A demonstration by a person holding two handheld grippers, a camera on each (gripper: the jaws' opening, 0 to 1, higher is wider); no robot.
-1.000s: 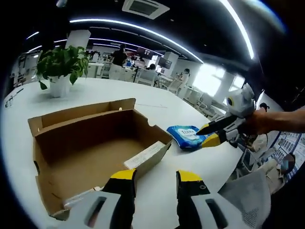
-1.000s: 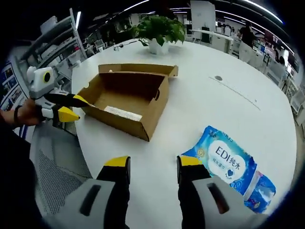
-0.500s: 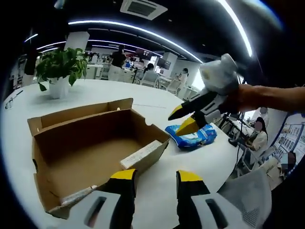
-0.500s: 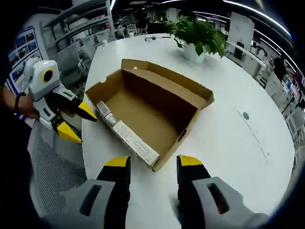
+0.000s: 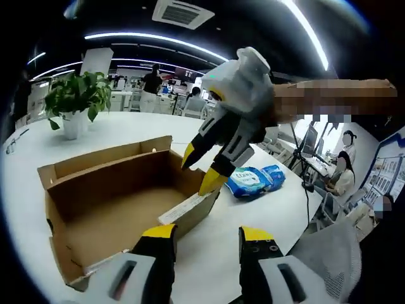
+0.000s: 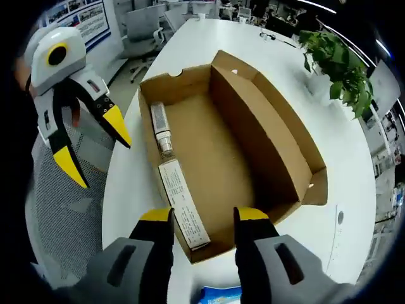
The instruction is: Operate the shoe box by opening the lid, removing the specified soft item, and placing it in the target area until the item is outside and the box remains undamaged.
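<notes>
The brown shoe box (image 5: 107, 190) stands open on the white table (image 5: 266, 209), its lid folded back along the far side. The soft blue wipes pack (image 5: 256, 179) lies on the table to the right of the box. My left gripper (image 5: 207, 234) is open at the box's near corner, holding nothing. My right gripper (image 5: 200, 169) hangs open over the box's right end. From the right gripper view I look down into the box (image 6: 253, 126) past my open right gripper (image 6: 204, 216). The left gripper (image 6: 95, 145) stands open off the table's edge. A sliver of the blue pack (image 6: 221, 294) shows below.
A small bottle (image 6: 161, 130) lies inside the box along its near wall, and a white label (image 6: 183, 212) sits on that wall. A potted plant (image 5: 76, 95) stands at the table's far end. Mesh chairs (image 6: 69, 209) sit along the table's edge. People work at desks behind.
My right gripper has swung from beside the blue pack to above the box's right end, now looking down into it. The pack stays on the table. The left gripper has hardly moved.
</notes>
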